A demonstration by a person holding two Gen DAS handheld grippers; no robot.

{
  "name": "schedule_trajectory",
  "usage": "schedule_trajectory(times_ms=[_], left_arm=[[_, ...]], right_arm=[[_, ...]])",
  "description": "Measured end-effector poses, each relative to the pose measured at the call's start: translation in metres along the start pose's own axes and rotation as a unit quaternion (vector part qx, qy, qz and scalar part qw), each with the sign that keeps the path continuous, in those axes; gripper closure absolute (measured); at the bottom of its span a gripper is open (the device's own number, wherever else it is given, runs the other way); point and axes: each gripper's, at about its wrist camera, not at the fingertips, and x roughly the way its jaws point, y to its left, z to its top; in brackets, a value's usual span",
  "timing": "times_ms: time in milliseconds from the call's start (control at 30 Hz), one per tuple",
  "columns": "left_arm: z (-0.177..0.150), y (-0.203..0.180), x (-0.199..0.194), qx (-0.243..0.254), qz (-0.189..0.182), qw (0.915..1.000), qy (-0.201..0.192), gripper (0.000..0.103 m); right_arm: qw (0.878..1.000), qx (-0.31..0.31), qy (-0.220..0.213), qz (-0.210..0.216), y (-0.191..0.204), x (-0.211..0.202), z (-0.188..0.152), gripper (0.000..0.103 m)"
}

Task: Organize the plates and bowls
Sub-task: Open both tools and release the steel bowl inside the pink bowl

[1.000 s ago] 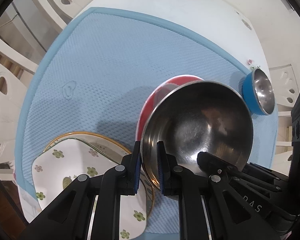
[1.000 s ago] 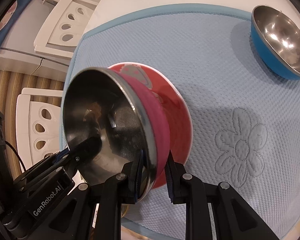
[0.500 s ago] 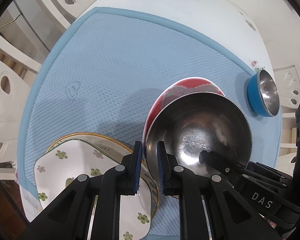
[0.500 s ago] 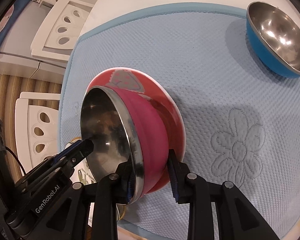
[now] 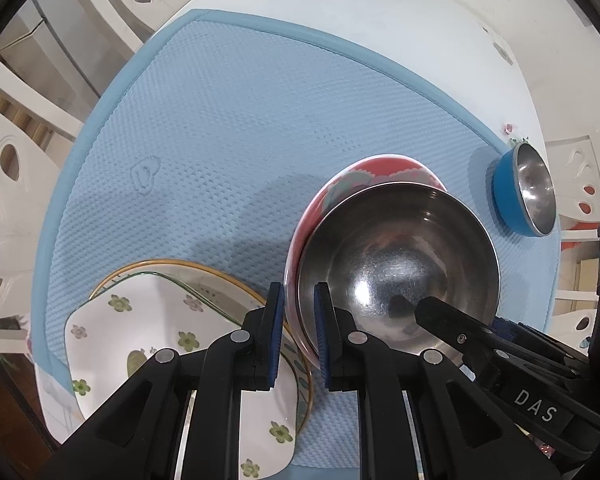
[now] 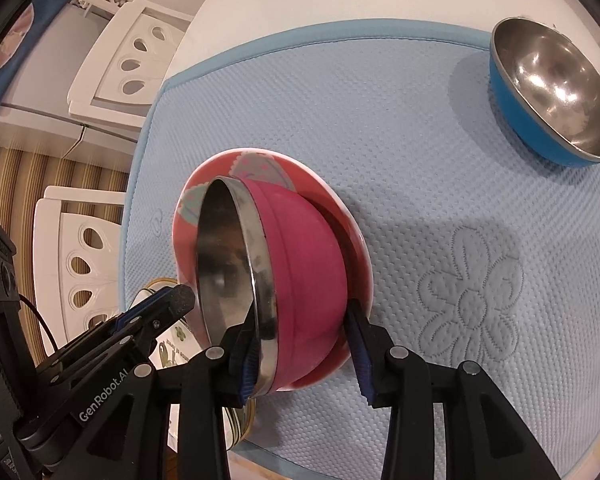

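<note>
A steel bowl with a pink outside (image 5: 396, 272) (image 6: 304, 276) sits tilted in a red plate (image 5: 380, 168) (image 6: 352, 240) on the blue mat. My left gripper (image 5: 299, 332) is shut on the bowl's near rim; one of its fingers (image 6: 172, 300) shows at the bowl's mouth in the right wrist view. My right gripper (image 6: 300, 352) straddles the opposite rim and its jaws are opening. One pad is inside the bowl; the other stands off the pink wall, by the plate's edge. In the left wrist view its inner finger (image 5: 440, 312) reaches into the bowl.
A blue-sided steel bowl (image 5: 524, 196) (image 6: 552, 92) stands alone at the mat's far right. A white floral square plate (image 5: 140, 340) lies on a gold-rimmed round plate (image 5: 204, 276) left of the red plate. The blue mat (image 5: 240, 140) covers a white table (image 5: 340, 8), ringed by white chairs (image 6: 128, 52).
The pink bowl has come down into the red plate. My right gripper's jaws, shut on the rim before, have spread apart. The left gripper stays shut on the rim.
</note>
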Motion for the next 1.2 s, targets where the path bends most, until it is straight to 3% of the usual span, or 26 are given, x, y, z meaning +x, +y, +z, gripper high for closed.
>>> schedule_trajectory(times_ms=[267, 800, 867, 1200], left_arm=[[0.003, 0.004, -0.002, 0.002, -0.001, 1.0000, 0.002, 0.091], [0.002, -0.002, -0.003, 0.013, 0.007, 0.9999, 0.009, 0.089], [0.001, -0.003, -0.004, 0.012, 0.009, 0.9998, 0.008, 0.082], [-0.003, -0.003, -0.006, 0.010, 0.015, 0.9998, 0.007, 0.082]], right_arm=[[1.000, -0.001, -0.009, 0.003, -0.001, -0.007, -0.001, 0.057], [0.999, 0.041, -0.012, 0.020, -0.032, -0.020, -0.011, 0.057], [0.999, 0.039, -0.014, 0.021, -0.031, -0.022, -0.013, 0.057], [0.998, -0.002, -0.035, 0.057, -0.012, -0.029, -0.011, 0.057]])
